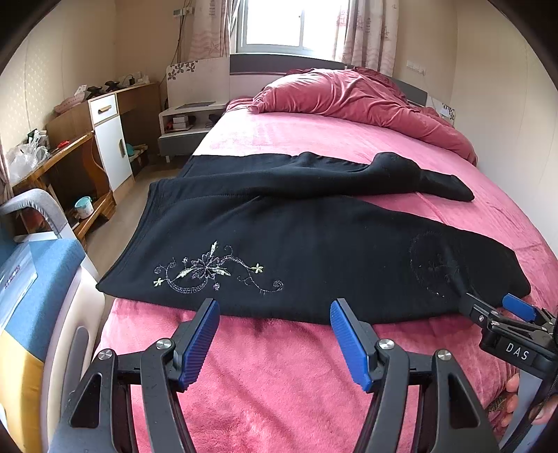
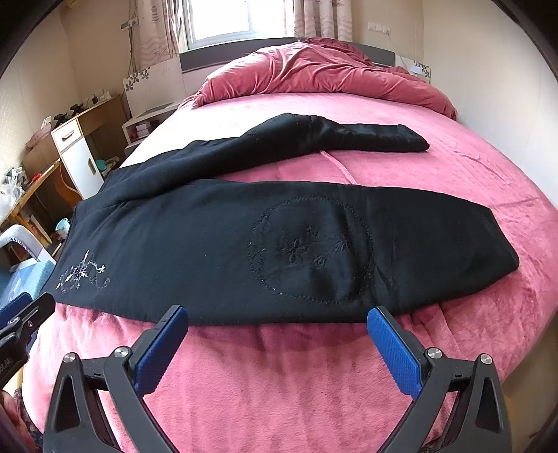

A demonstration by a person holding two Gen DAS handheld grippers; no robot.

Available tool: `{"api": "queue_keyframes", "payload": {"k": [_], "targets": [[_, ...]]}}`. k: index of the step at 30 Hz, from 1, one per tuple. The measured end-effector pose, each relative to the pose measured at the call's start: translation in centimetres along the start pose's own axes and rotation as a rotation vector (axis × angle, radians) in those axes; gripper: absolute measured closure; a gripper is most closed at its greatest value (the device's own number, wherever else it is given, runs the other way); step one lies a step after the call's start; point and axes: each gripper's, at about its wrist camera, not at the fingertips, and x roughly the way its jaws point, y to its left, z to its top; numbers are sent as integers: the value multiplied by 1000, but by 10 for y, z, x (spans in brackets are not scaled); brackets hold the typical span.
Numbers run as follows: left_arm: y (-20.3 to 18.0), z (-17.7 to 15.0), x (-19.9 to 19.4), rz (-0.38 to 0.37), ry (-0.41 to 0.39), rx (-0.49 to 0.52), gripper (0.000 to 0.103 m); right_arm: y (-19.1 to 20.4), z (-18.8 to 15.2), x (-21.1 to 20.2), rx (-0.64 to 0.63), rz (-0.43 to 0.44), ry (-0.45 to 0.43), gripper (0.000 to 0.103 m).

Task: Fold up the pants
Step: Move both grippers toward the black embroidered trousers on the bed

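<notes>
One bed: a big bed [image 1: 314, 383] with a pink fuzzy blanket fills most of both views.
Quilt: a dark pink quilt [image 1: 348, 94] lies bunched up at the far end of the bed, under the window [image 1: 293, 24].
Pants: black pants [image 1: 296, 244] lie flat across the middle of the bed, with the waist on the left and the legs going right.
Near leg: it lies straight, and its near edge is just past the tips of both tools.
Far leg: it bends away toward the far right, and its end rests on the blanket.
Side furniture: a wooden desk with a white cupboard [image 1: 108, 139] stands on the left, beside the bed.
Left hand-held gripper: the left hand-held gripper [image 1: 273, 313] points down at the near edge of the pants, jaws wide apart, with nothing between them.
Right hand-held gripper: the right hand-held gripper [image 2: 277, 322] is farther right along the same edge, jaws as wide as they go, holding nothing.
Round stitching: a black stitched circle with flowers [image 2: 310, 251] sits on the near leg, right in front of the right tool.
Silver flower: a shiny stitched flower [image 1: 212, 268] sits near the waist, just past the left tool.
</notes>
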Motion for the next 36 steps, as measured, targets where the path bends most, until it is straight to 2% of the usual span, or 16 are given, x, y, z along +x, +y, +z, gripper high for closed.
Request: {"api": "queue_keyframes", "payload": {"k": [9, 13, 16, 17, 18, 20, 23, 27, 30, 31, 33, 36], "targets": [[11, -2, 10, -10, 42, -35, 35, -2, 1, -1, -2, -12, 1, 0], [26, -3, 18, -17, 72, -99, 28, -11, 1, 1, 21, -6, 14, 0], [35, -4, 22, 4, 103, -115, 26, -20, 0, 6, 47, -11, 30, 0], [38, -5, 24, -8, 111, -131, 24, -24, 0, 9, 62, -9, 43, 0], [42, -5, 26, -15, 98, -141, 17, -27, 0, 10, 70, -9, 50, 0], [52, -6, 30, 5, 111, -163, 16, -36, 0, 11, 82, -31, 50, 0], [67, -8, 37, -5, 96, -203, 16, -48, 1, 13, 94, -73, 57, 0], [84, -11, 44, 15, 138, -240, 3, -58, 4, 10, 91, -133, 47, 0], [94, -9, 50, 34, 134, -253, 2, -60, 9, 1, 33, -181, 2, 0], [98, -8, 52, 40, 136, -257, 2, -66, 11, 0, 47, -175, 1, 0], [106, -8, 56, 43, 150, -274, 2, -88, 12, 4, 139, -99, 29, 0], [120, -7, 60, 55, 174, -306, 2, -129, 5, 11, 345, 14, 72, 1]]}}
